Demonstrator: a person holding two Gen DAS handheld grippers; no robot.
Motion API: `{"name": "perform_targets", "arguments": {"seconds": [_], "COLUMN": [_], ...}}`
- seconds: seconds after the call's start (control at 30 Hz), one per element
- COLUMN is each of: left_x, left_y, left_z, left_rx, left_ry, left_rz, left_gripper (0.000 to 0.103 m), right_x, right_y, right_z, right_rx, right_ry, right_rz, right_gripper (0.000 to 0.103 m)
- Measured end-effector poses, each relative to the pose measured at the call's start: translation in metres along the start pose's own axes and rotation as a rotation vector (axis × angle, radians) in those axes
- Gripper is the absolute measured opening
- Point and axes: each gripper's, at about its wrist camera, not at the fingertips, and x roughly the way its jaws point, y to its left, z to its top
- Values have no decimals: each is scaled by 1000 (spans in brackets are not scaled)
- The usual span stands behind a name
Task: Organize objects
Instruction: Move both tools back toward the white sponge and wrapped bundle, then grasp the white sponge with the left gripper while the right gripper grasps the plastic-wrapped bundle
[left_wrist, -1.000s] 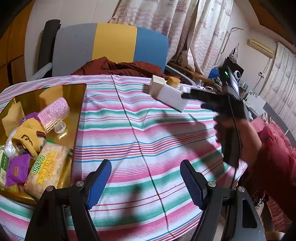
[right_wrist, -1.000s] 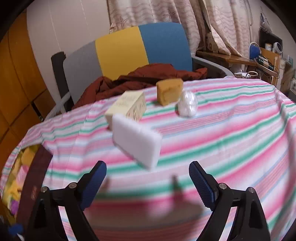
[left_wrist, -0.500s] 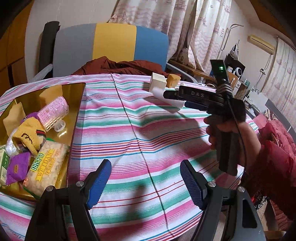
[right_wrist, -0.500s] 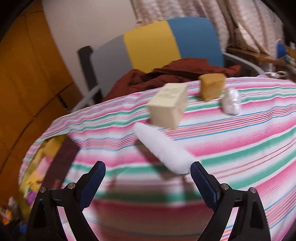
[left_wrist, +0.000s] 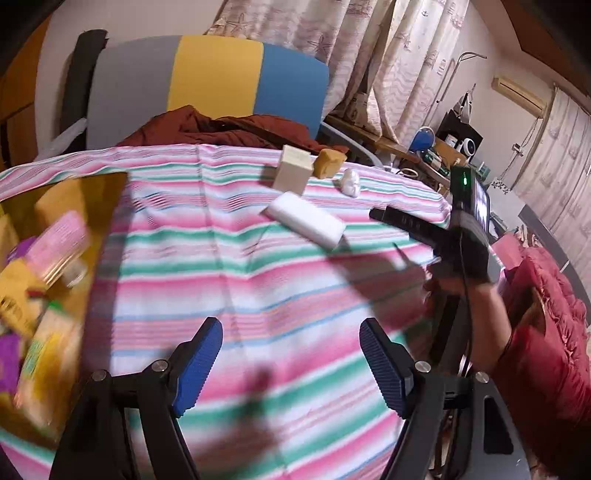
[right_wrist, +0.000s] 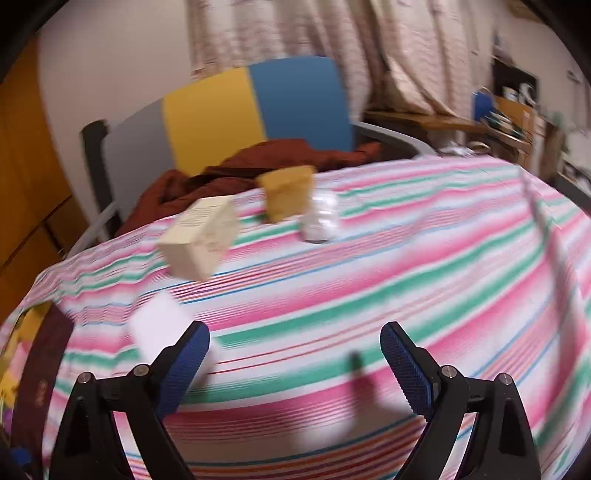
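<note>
A white block (left_wrist: 306, 219) lies flat on the striped tablecloth (left_wrist: 258, 288). Behind it stand a cream box (left_wrist: 293, 170), a brown cube (left_wrist: 330, 163) and a small white wrapped lump (left_wrist: 350, 181). My left gripper (left_wrist: 291, 354) hangs open over bare cloth, well short of them. My right gripper (right_wrist: 295, 354) is open and holds nothing. In the right wrist view the white block (right_wrist: 159, 325) lies just left of and partly behind its left finger, with the cream box (right_wrist: 199, 240), brown cube (right_wrist: 288, 195) and white lump (right_wrist: 321, 218) farther back.
A gold tray (left_wrist: 99, 192) at the table's left holds several packets and a pink ribbed bottle (left_wrist: 59, 240). A grey, yellow and blue chair (left_wrist: 214, 77) with a rust-red garment (left_wrist: 221, 127) stands behind the table. A red sleeve (left_wrist: 546, 332) is at the right.
The white block, earlier tilted ahead of my right gripper, now lies on the cloth left of its left finger. The right gripper swung right. The left view shifted right, pushing the tray toward the frame's edge.
</note>
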Motion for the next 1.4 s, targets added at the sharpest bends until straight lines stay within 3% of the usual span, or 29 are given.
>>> {"name": "perform_targets", "arguments": {"seconds": [0.23, 0.53, 0.77, 0.9, 1.1, 1.23, 1.4], "left_x": [55, 133, 166, 180, 199, 192, 181], "left_y": [-20, -19, -25, -31, -48, -47, -41], "left_z": [46, 88, 109, 118, 116, 103, 96], "left_rx": [-62, -280, -280, -218, 23, 131, 237], "left_ry": [41, 154, 204, 197, 172, 111, 93], "left_rz": [-13, 23, 100, 201, 341, 319, 255], "left_gripper": [78, 78, 78, 78, 78, 76, 69], "right_x": [3, 0, 0, 0, 1, 1, 2], "right_y": [-31, -52, -55, -54, -53, -53, -54], "right_z": [-8, -17, -21, -22, -21, -22, -21], "right_rx": [149, 271, 295, 286, 277, 276, 279], "right_ry": [6, -35, -59, -61, -60, -61, -63], "right_rz": [-102, -69, -31, -41, -55, -56, -53], "right_gripper": [96, 97, 99, 99, 99, 99, 99]}}
